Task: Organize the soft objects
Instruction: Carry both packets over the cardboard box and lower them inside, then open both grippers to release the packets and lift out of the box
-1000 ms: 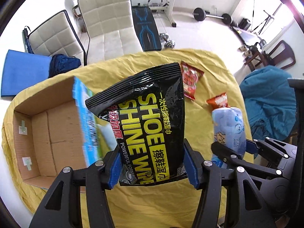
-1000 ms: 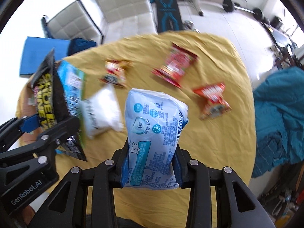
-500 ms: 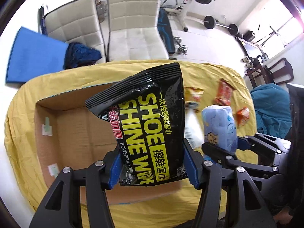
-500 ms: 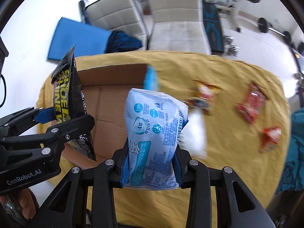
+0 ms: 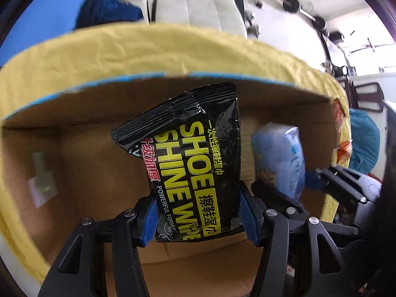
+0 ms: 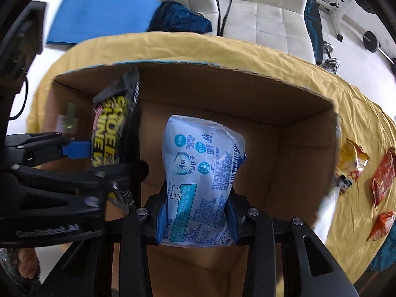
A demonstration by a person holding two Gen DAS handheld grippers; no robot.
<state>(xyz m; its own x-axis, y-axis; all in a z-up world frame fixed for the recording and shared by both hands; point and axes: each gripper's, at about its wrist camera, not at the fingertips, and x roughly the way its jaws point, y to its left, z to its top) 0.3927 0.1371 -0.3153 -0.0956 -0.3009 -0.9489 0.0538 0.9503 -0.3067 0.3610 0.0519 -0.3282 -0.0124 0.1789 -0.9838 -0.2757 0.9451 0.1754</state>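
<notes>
Blue pads [image 5: 149, 222] of left gripper [image 5: 198, 220] clamped on black shoe-wipe pack [image 5: 195, 163]; right gripper [image 6: 195, 220] pinching pale-blue tissue pack [image 6: 200, 183].
Both packs held upright, side by side, inside brown cardboard box [image 6: 237, 99]; bare floor and walls around.

Two white padded chairs [image 6: 259, 7] stand at twelve o'clock behind a table with a yellow cloth [image 6: 222, 47]. A blue mat [image 6: 99, 10] lies at eleven o'clock. Weights [image 6: 371, 42] sit on the white floor [image 6: 356, 24] at two o'clock.

A glossy black shoe-wipe pouch with yellow lettering [image 5: 198, 173] stands upright beside a pale blue plastic tissue pack [image 6: 200, 180], both inside the open brown cardboard box [image 6: 247, 99].
</notes>
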